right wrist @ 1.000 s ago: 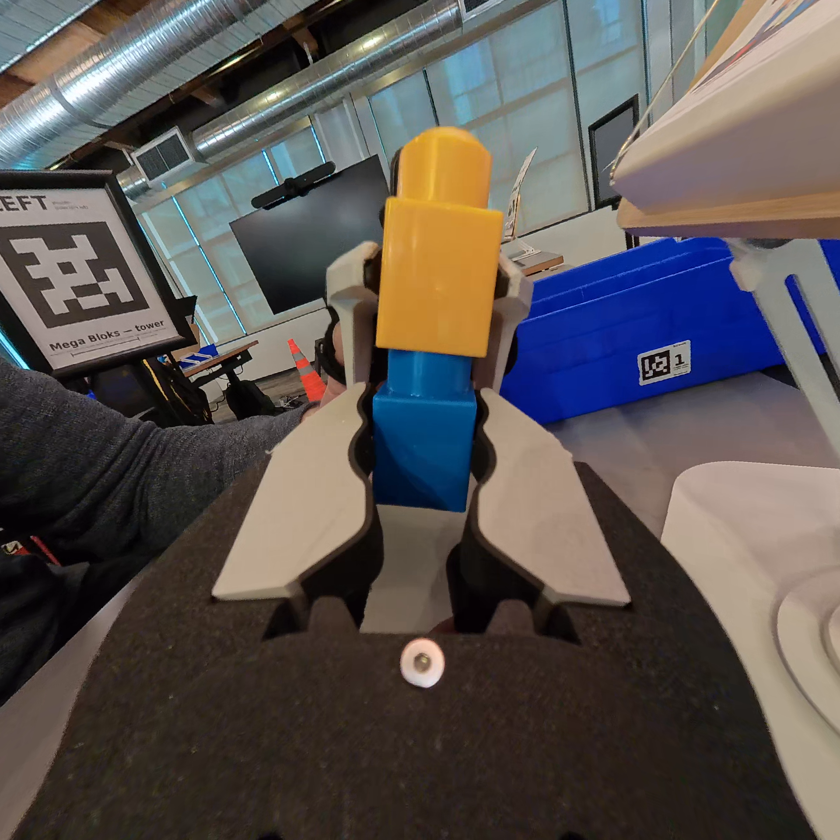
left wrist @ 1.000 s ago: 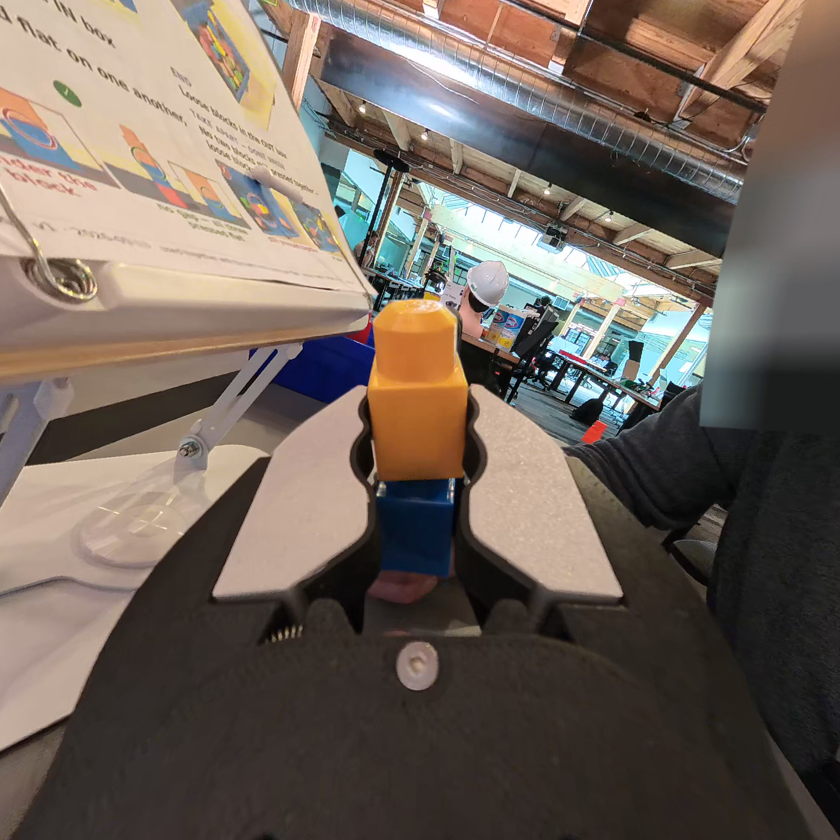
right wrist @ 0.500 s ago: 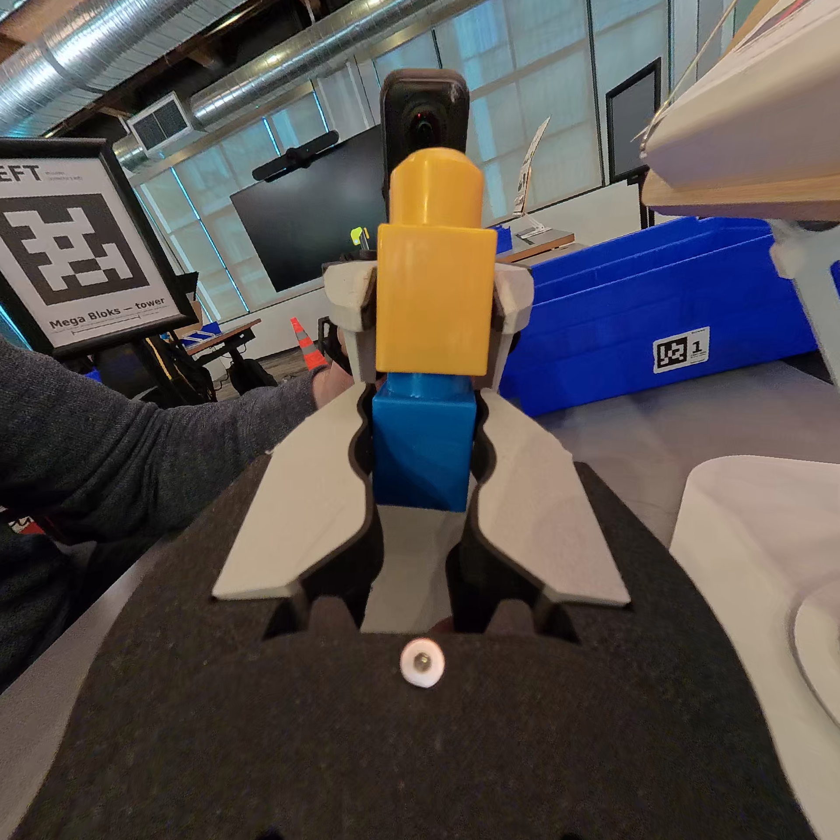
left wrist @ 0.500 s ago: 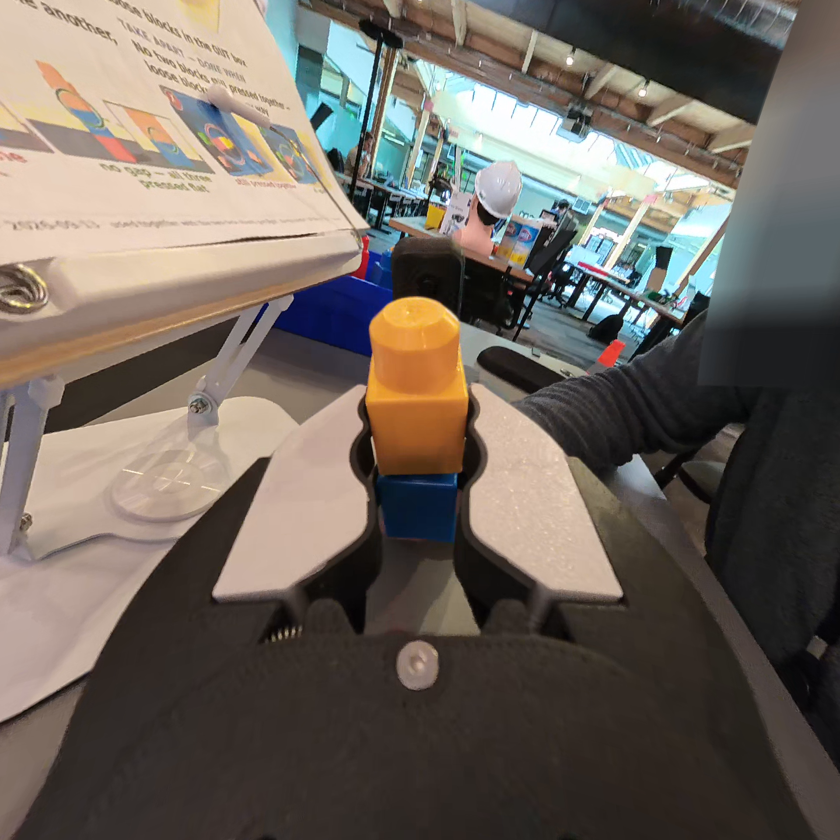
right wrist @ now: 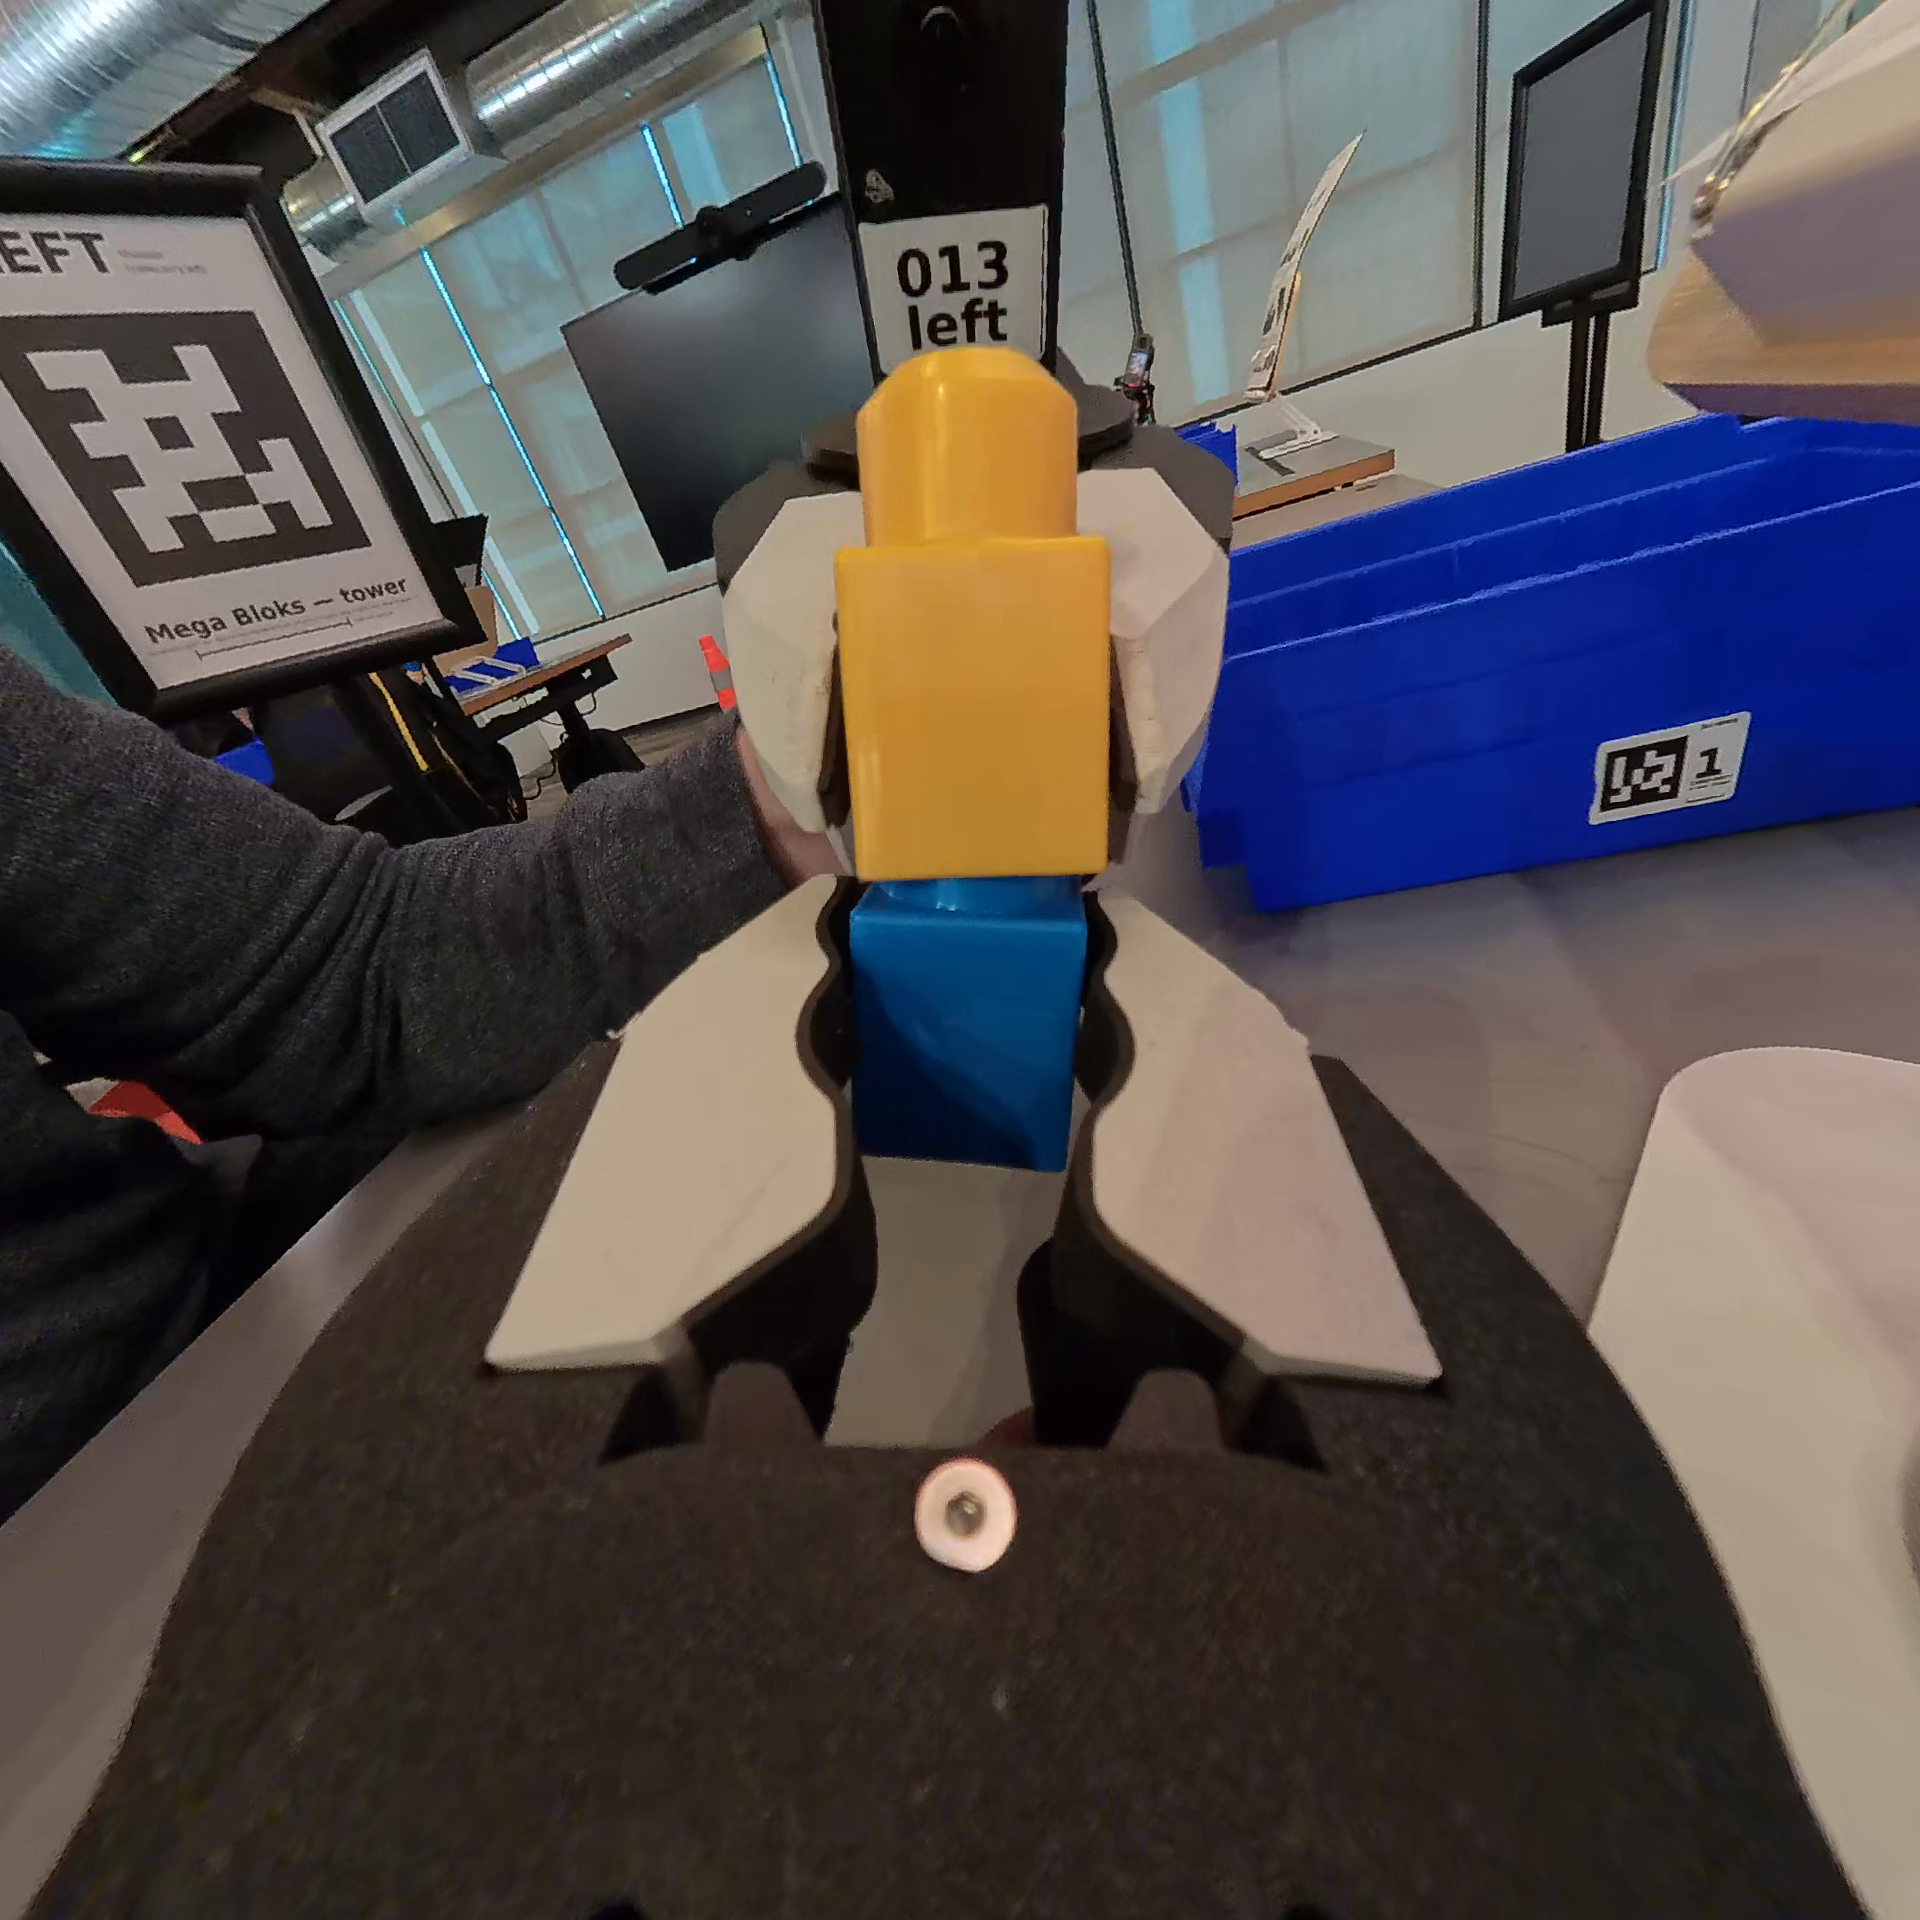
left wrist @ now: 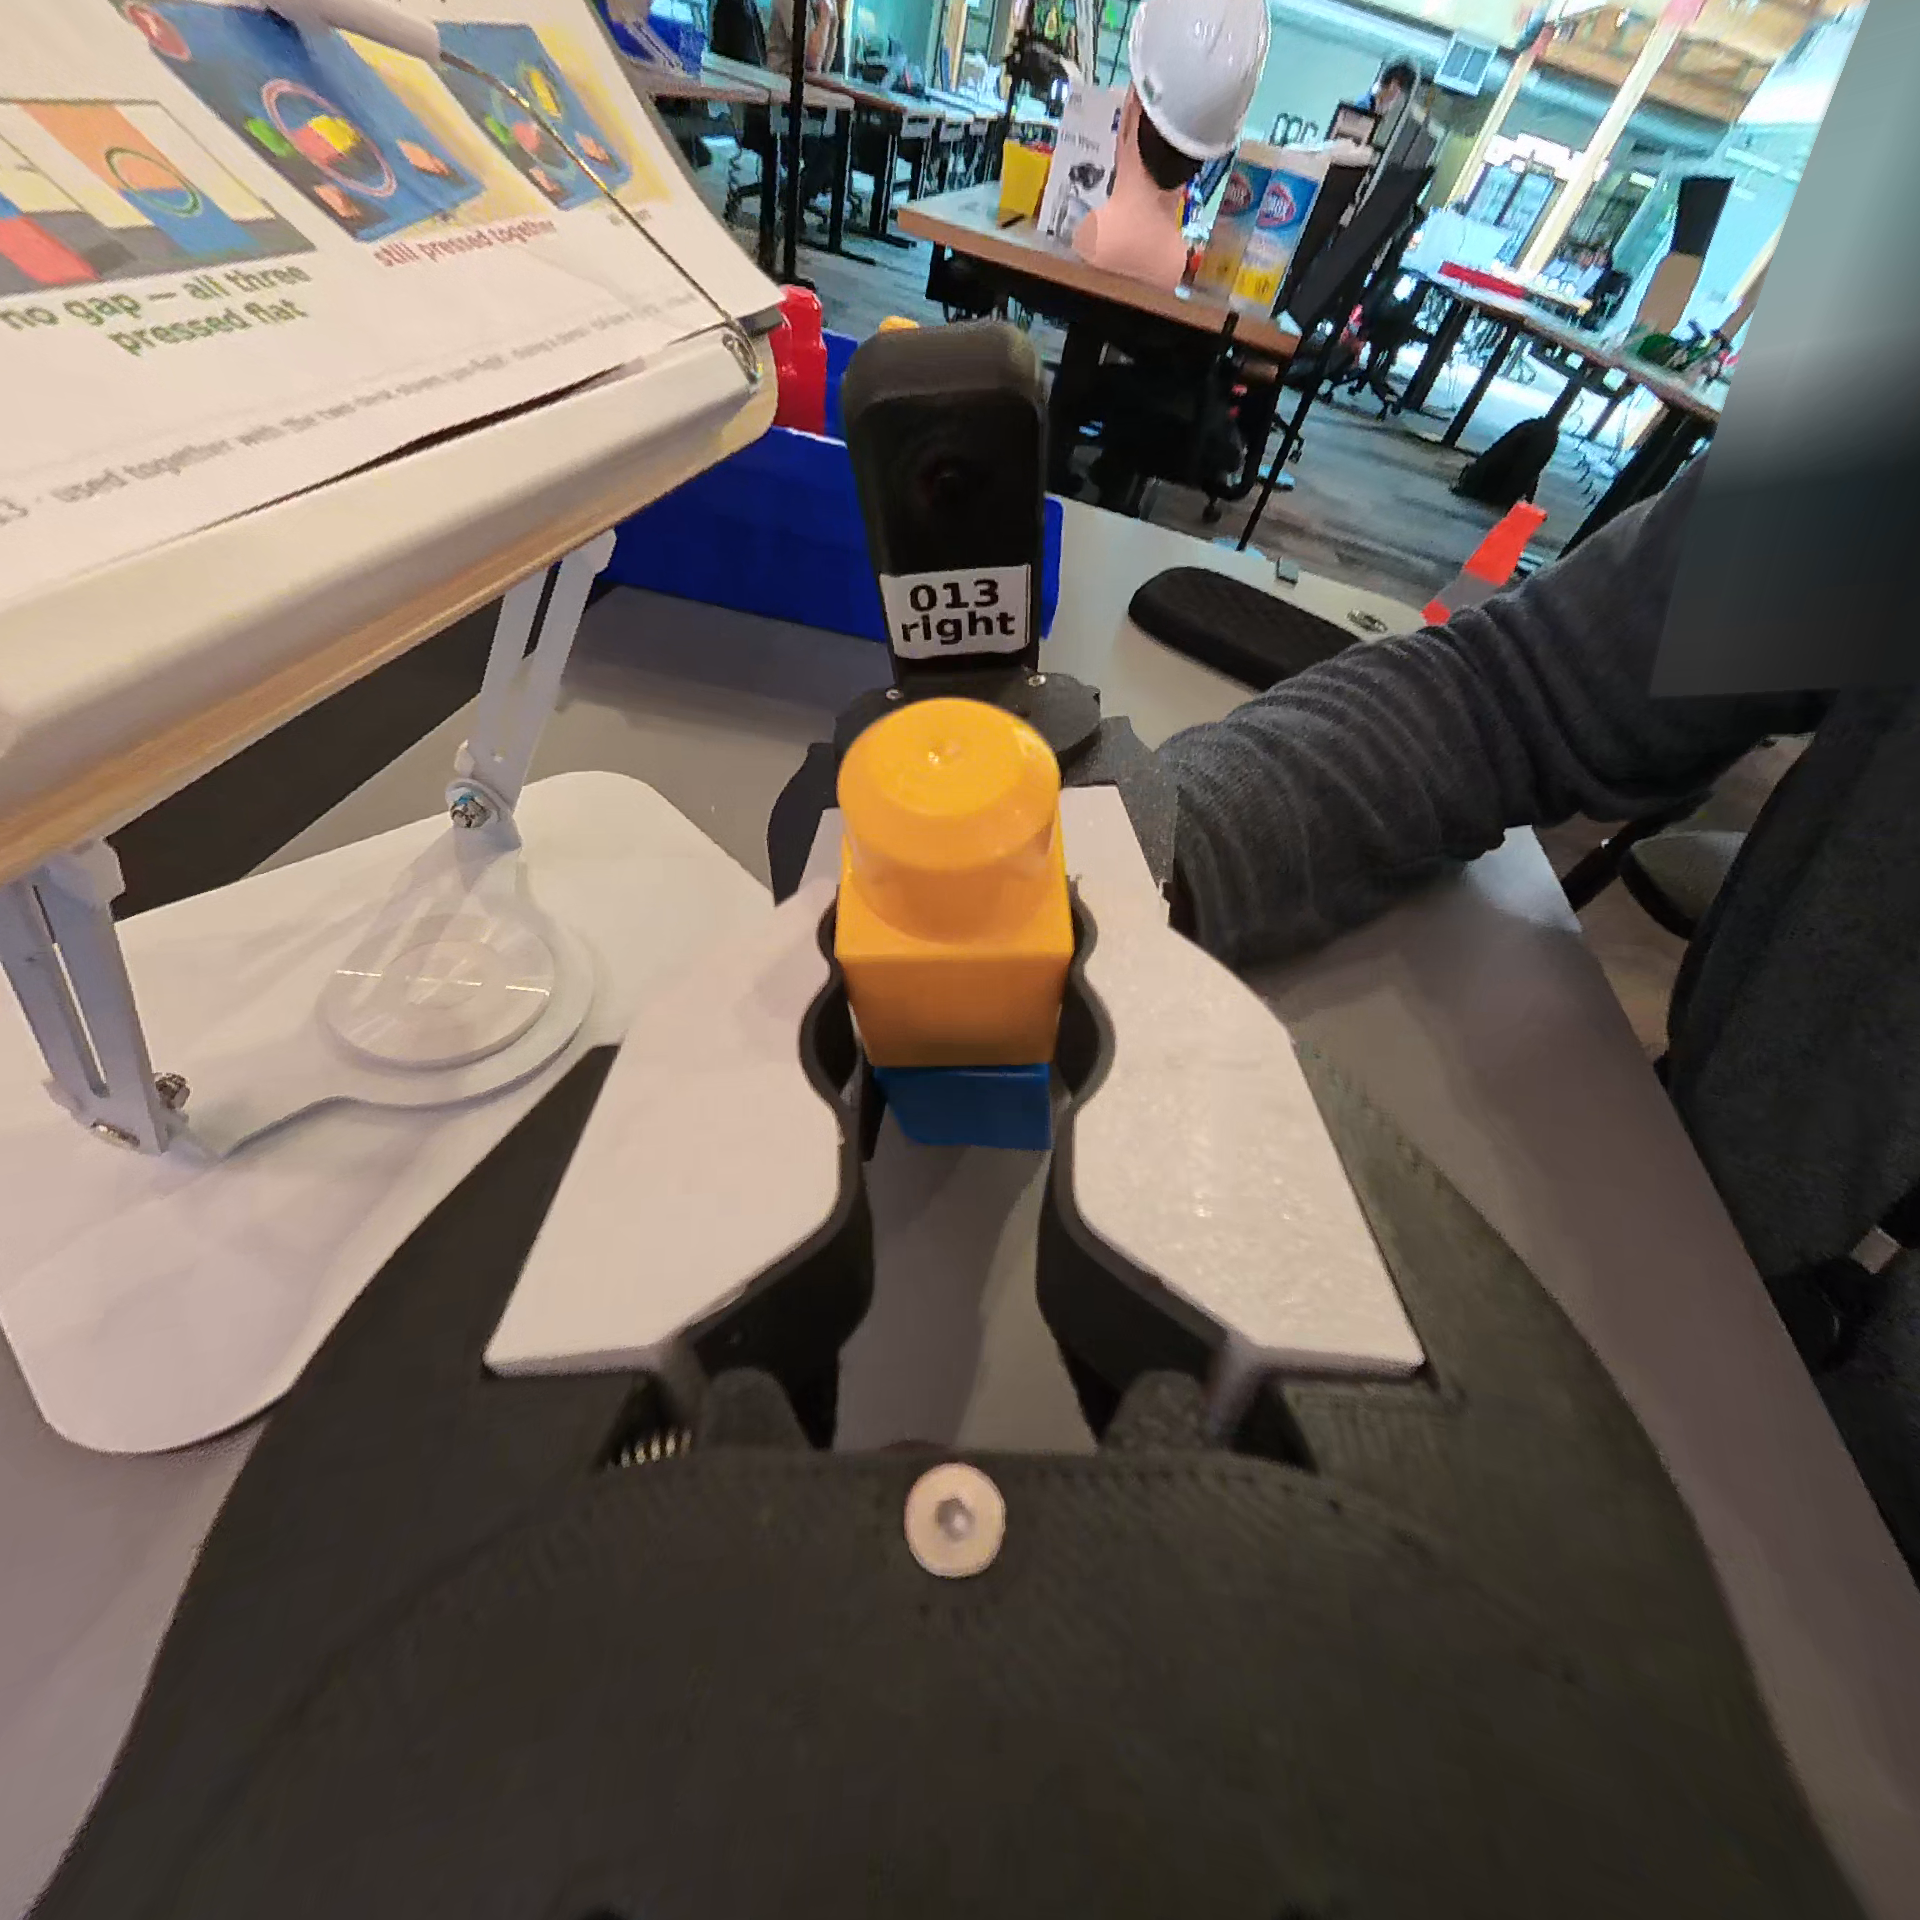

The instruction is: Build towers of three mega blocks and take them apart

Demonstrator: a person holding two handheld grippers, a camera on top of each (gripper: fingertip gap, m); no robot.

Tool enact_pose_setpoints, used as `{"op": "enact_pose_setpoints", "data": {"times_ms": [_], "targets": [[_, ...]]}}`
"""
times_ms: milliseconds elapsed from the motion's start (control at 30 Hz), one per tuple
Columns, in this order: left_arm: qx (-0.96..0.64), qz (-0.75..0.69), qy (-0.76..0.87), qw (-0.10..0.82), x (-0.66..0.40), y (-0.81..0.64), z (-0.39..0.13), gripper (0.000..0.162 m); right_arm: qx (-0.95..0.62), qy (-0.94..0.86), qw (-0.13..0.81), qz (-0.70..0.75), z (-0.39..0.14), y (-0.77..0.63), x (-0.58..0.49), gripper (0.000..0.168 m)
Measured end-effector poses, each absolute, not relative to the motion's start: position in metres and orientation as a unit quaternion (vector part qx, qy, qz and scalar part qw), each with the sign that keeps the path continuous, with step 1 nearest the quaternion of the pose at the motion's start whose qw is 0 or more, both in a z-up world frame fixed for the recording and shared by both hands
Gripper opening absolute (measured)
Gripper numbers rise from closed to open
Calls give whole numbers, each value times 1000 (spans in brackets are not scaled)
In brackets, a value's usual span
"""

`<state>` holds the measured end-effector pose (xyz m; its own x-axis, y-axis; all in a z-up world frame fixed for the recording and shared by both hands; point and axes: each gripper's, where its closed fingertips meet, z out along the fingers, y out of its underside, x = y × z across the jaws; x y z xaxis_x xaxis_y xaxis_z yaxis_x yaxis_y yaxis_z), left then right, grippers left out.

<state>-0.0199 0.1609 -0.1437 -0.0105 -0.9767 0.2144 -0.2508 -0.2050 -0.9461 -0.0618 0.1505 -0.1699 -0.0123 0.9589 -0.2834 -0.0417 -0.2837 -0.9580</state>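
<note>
At the centre of both frames, the left tongs (left wrist: 951,997) clench the yellow block (left wrist: 951,935) and the right tongs (right wrist: 961,997) clench the blue block (right wrist: 961,1039) beneath it, held above the counter (left wrist: 1403,977). This looks like the joining or separating step; next, a straight push or pull along the stud.

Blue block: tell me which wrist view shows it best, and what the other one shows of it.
The right wrist view. The blue block shows nearly whole there, clamped by the right gripper under the yellow block. The left wrist view shows only a sliver below the yellow block, which the left gripper grips.
</note>
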Motion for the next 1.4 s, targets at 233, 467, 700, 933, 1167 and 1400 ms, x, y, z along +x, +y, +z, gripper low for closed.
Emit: {"op": "enact_pose_setpoints", "data": {"times_ms": [233, 467, 700, 933, 1167, 1400], "targets": [[-604, -477, 532, 353, -23, 156, -148, 36, -551, -429, 423, 577, -172, 146, -64, 39], [-589, -518, 517, 344, -22, 154, -149, 36, -551, -428, 424, 577, -172, 146, -64, 38], [-577, -547, 497, 348, -20, 155, -150, 37, -553, -419, 427, 580, -171, 148, -62, 38], [-580, -547, 492, 350, -20, 157, -153, 37, -552, -406, 429, 588, -169, 151, -59, 38], [-583, -535, 499, 352, -20, 156, -150, 36, -546, -408, 431, 591, -168, 150, -59, 38], [-596, -533, 490, 346, -26, 160, -146, 36, -547, -415, 433, 584, -169, 149, -62, 43]]}}
